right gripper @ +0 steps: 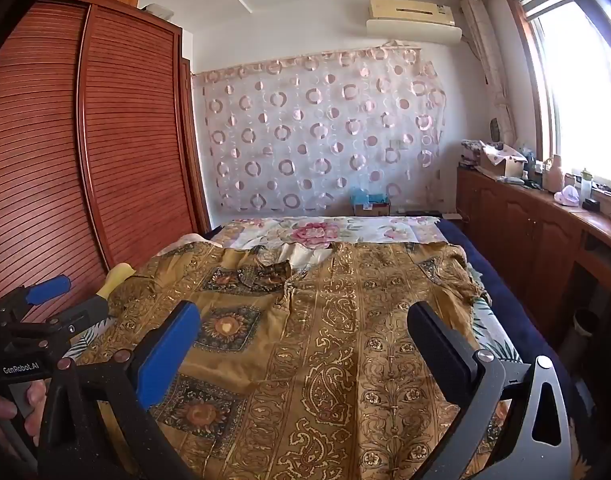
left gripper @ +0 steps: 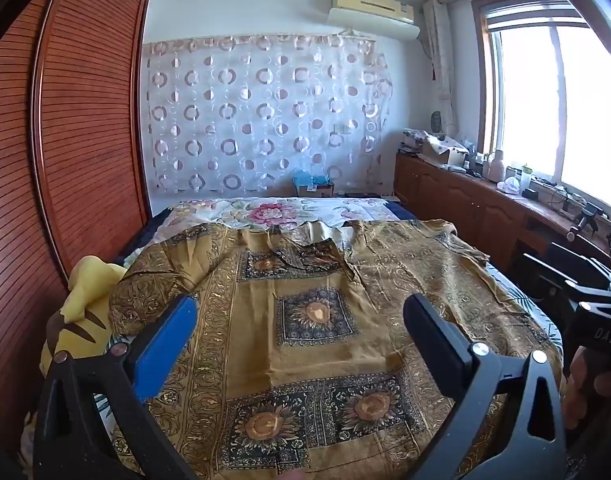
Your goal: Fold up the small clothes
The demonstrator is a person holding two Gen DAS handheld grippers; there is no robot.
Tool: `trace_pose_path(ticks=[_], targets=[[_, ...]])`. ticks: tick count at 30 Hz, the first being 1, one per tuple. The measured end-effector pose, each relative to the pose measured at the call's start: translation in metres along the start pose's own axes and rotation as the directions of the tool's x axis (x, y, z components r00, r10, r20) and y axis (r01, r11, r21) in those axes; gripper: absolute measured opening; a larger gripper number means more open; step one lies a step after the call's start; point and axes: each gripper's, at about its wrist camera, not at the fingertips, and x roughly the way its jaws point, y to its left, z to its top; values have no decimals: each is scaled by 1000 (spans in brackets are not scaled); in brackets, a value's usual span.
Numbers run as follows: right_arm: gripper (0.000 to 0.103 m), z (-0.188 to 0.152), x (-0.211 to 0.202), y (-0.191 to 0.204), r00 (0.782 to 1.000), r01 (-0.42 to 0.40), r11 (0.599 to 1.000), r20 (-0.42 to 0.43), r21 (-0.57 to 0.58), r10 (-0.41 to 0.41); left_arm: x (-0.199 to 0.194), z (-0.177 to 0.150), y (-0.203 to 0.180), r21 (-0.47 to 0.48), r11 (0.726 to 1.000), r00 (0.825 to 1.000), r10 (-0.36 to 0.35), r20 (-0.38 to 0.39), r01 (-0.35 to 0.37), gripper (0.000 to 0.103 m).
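A golden-brown patterned shirt with dark sunflower squares lies spread flat on the bed, collar toward the far end; it also shows in the right wrist view. My left gripper is open and empty, hovering above the shirt's middle front. My right gripper is open and empty above the shirt's right half. The left gripper also shows at the left edge of the right wrist view, and the right gripper at the right edge of the left wrist view.
A yellow plush toy lies at the bed's left edge beside the shirt sleeve. A floral bedsheet covers the far bed. A wooden wardrobe stands left, a cluttered wooden cabinet under the window right.
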Motion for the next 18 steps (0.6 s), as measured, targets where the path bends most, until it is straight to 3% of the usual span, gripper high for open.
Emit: trace_pose_path(ticks=[18], targets=[[103, 0, -2, 2, 1000, 2, 1000, 7, -20, -2, -9, 4, 1, -6, 1000, 999, 17, 27, -16, 103]])
